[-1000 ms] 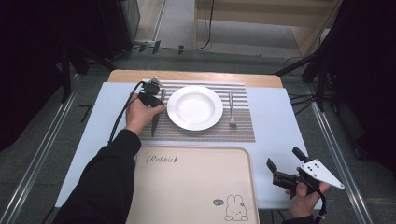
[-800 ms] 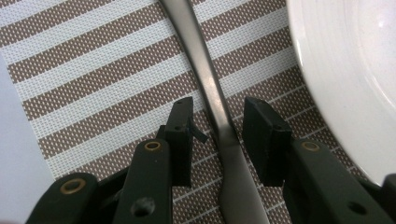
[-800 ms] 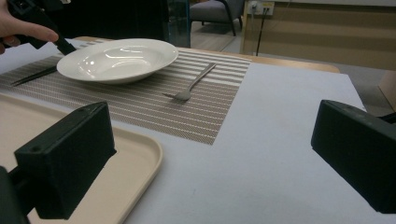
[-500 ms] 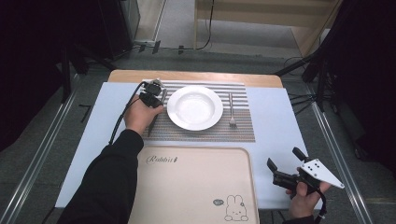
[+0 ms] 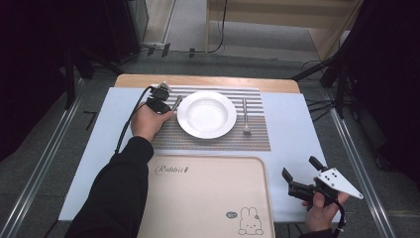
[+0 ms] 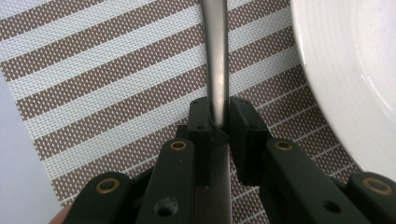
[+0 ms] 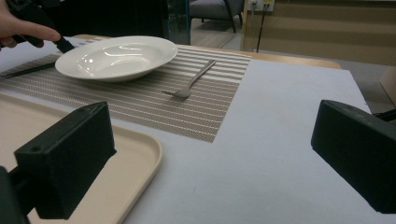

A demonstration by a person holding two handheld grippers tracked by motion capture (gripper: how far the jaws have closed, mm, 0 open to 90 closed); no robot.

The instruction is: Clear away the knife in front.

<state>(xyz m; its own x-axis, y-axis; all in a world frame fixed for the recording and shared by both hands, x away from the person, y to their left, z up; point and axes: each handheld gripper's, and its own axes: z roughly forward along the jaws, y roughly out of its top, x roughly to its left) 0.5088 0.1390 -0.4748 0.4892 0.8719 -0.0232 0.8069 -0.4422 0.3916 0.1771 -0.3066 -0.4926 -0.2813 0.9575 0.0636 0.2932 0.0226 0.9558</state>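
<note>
Now the left gripper's jaws have just closed on the knife.

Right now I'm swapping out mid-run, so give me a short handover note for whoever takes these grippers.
Left gripper: jaws have just closed on the metal utensil handle, lying on the striped placemat left of the white plate; not lifted yet.
Right gripper: open, idle near the table's front right corner, beside the beige tray.
Fork: untouched, right of the plate.
Probably left: lift the utensil.
</note>
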